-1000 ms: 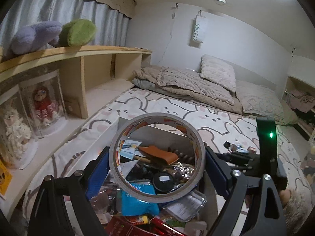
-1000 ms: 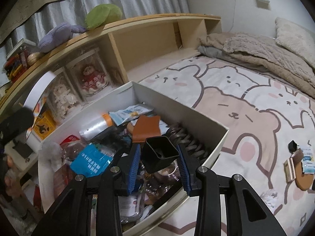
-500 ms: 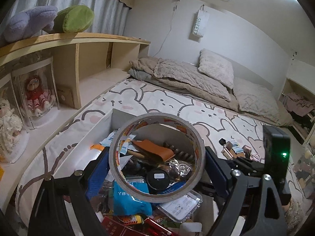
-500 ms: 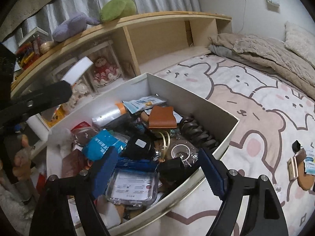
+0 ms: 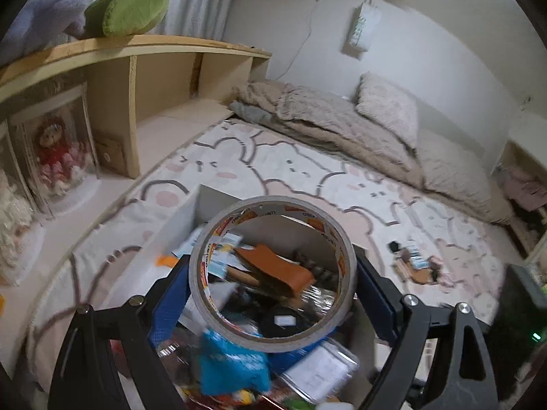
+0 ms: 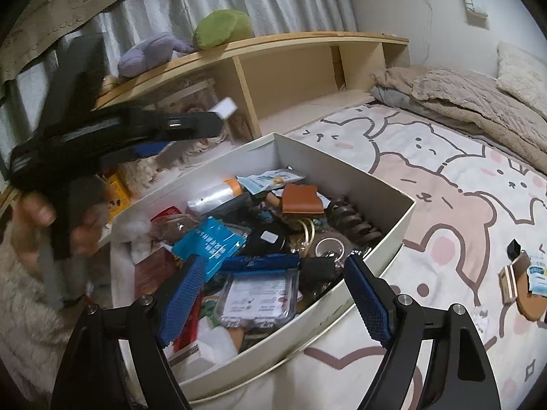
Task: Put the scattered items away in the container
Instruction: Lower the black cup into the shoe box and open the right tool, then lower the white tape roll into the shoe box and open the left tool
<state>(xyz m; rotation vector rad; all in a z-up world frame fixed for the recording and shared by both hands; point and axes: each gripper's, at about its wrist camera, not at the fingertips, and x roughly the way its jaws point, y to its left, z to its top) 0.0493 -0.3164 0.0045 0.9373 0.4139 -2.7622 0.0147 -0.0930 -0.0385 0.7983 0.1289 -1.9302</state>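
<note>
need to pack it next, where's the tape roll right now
In the left wrist view, the tape roll sits clamped in the left hand-held gripper, held above the cluttered box.

Tape roll (image 5: 273, 273): we see glossy plastic tape, printed paper core.
Box (image 6: 345, 167): matt white card.
Wallet (image 6: 302, 199): smooth brown leather.
Shelf (image 6: 290, 65): bare pale wood.
Blanket (image 6: 478, 102): we see rough, fuzzy beige cloth.
</note>
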